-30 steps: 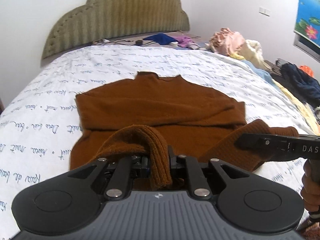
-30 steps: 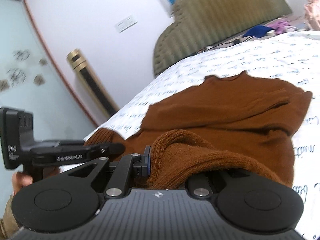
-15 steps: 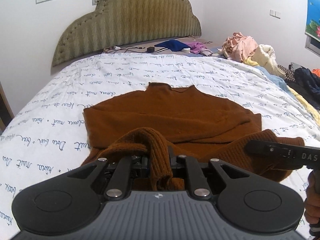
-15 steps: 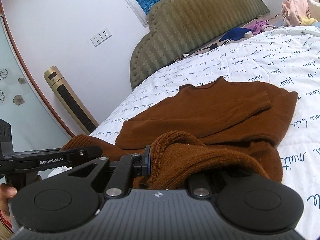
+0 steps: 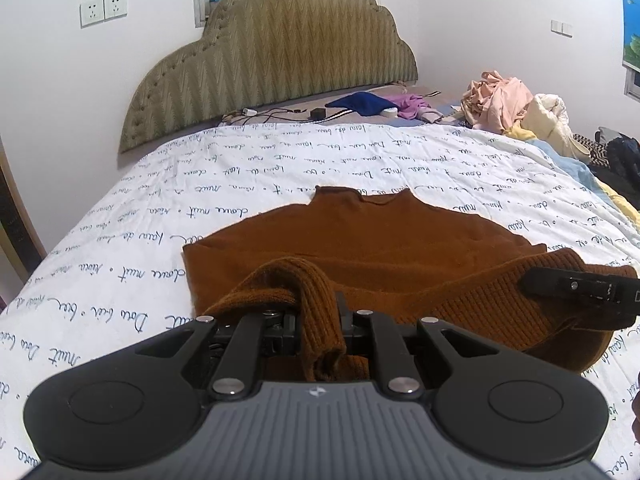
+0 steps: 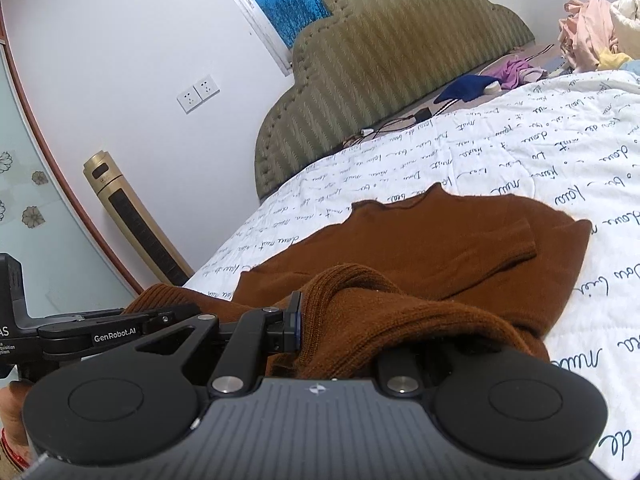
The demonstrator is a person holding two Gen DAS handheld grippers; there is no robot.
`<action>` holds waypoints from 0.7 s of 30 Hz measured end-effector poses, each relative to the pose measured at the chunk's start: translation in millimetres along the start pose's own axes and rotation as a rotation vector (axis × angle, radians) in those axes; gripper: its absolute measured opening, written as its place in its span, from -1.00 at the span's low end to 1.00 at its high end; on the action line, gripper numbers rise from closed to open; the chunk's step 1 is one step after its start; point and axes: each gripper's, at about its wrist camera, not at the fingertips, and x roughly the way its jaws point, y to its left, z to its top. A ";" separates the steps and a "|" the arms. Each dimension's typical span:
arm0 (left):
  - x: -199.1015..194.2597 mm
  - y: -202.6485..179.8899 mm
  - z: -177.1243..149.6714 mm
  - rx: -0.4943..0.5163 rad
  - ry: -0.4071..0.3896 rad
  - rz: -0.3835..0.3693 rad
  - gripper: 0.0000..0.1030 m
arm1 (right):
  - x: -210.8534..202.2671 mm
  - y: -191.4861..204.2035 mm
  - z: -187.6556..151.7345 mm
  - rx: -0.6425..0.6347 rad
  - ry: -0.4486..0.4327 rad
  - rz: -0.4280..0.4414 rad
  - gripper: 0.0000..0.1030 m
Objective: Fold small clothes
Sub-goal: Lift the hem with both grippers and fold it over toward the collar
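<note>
Brown knit: a rust-brown sweater [image 5: 372, 248] lies flat on the bed [image 5: 120, 240], neckline toward the headboard [image 5: 280, 52], both sleeves already folded across the chest.

Hem: the ribbed bottom edge [image 5: 312, 300] is lifted off the quilt and arches up toward the cameras, while the upper body of the garment rests on the cover.

Left gripper: the left gripper [image 5: 318, 324] has its fingers pressed tight on a bunched fold of the hem, ribbed cloth spilling down between them.

Right gripper: the right gripper [image 6: 340, 332] pinches the other hem corner; thick knit drapes over its right finger and hides it, but cloth clearly fills the gap.

Step in hand: by my reading, this is the bottom-to-top fold, with both corners raised and ready to travel toward the collar.

Next move: it calls for carrying both corners forward together and level, so the hem lands square near the neckline, then letting go only once the cloth lies flat.

Risk: uneven travel would likely skew the fold or drag the tucked sleeve [image 6: 500, 252] out of place.

Containers: none in view; no basket or box shows. Loose clothes [image 5: 504, 100] sit heaped at the far right side of the bed, and a blue garment [image 5: 360, 104] lies by the headboard.
</note>
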 end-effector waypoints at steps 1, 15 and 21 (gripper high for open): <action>-0.6 0.0 0.7 0.004 -0.005 0.003 -0.73 | -0.4 0.4 0.9 0.002 -0.005 0.001 -0.62; 19.7 3.6 36.1 0.020 -0.063 0.036 -0.73 | 11.5 4.2 31.3 -0.008 -0.055 -0.004 -0.62; 48.1 11.2 55.9 0.012 -0.048 0.056 -0.73 | 40.3 -17.1 45.3 0.062 -0.033 -0.007 -0.62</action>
